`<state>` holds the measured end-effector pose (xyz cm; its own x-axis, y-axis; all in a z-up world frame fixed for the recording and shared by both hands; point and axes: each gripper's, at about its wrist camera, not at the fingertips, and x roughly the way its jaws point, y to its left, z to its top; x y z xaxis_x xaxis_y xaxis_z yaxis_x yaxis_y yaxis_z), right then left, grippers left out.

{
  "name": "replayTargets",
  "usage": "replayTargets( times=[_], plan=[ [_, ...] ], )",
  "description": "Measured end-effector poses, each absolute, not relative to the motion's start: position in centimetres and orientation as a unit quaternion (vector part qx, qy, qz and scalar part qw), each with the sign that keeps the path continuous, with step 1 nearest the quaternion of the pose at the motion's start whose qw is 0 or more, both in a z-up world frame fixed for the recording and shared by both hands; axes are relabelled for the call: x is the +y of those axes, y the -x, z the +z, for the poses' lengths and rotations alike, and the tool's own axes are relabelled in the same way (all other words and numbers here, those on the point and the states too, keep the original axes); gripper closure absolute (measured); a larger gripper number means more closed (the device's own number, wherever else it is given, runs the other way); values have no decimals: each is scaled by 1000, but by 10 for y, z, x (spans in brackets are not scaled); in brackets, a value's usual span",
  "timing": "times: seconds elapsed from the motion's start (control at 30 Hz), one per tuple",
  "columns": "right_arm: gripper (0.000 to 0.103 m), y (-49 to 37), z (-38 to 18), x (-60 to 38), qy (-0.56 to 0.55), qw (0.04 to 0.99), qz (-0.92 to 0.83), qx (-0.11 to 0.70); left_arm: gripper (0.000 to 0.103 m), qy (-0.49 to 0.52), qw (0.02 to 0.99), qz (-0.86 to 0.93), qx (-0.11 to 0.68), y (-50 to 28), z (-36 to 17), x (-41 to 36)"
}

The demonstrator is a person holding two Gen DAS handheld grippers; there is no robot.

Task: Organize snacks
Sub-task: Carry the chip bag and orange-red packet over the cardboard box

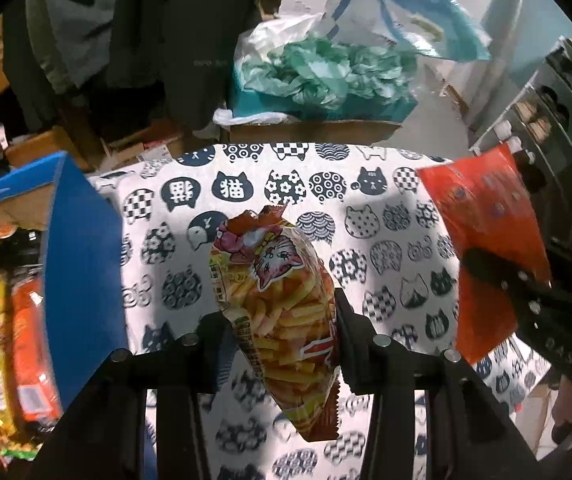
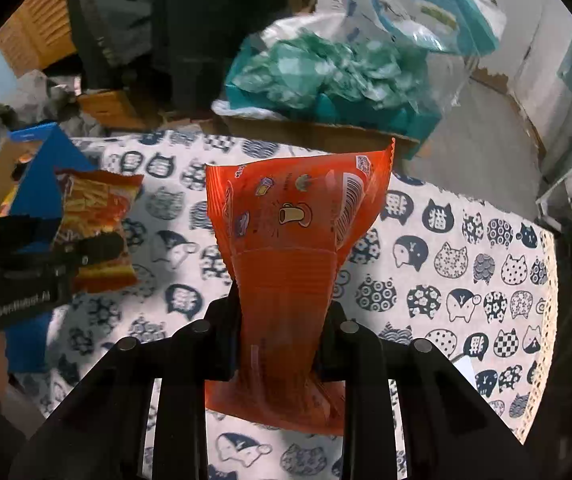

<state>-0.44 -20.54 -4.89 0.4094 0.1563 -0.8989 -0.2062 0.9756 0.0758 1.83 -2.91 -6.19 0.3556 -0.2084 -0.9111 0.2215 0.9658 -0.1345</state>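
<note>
Cat-printed snack bag (image 1: 281, 320) of yellow-orange sticks, pinched in left tongs (image 1: 281, 344).

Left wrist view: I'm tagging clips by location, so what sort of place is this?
Probably a cluttered home storage corner, not a shop. A cat-print tablecloth covers the table, dark coats hang behind, and a cardboard box holds crumpled plastic bags.

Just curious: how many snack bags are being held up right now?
2. The fries bag is in the left hand-held gripper; the orange bag is in the right hand-held gripper. More snacks lie in the blue box.
</note>
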Motion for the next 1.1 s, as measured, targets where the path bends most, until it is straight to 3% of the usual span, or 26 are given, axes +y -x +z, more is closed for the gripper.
replayTargets(
  times=[0.63, 1.1],
  plan=[
    [78, 34, 13, -122, 19, 844, 189, 501, 60, -30, 865, -100, 490, 63, 8, 51],
    [78, 28, 35, -24, 20, 828, 258, 497, 60, 4, 879, -44, 474, 83, 21, 143]
  ],
)
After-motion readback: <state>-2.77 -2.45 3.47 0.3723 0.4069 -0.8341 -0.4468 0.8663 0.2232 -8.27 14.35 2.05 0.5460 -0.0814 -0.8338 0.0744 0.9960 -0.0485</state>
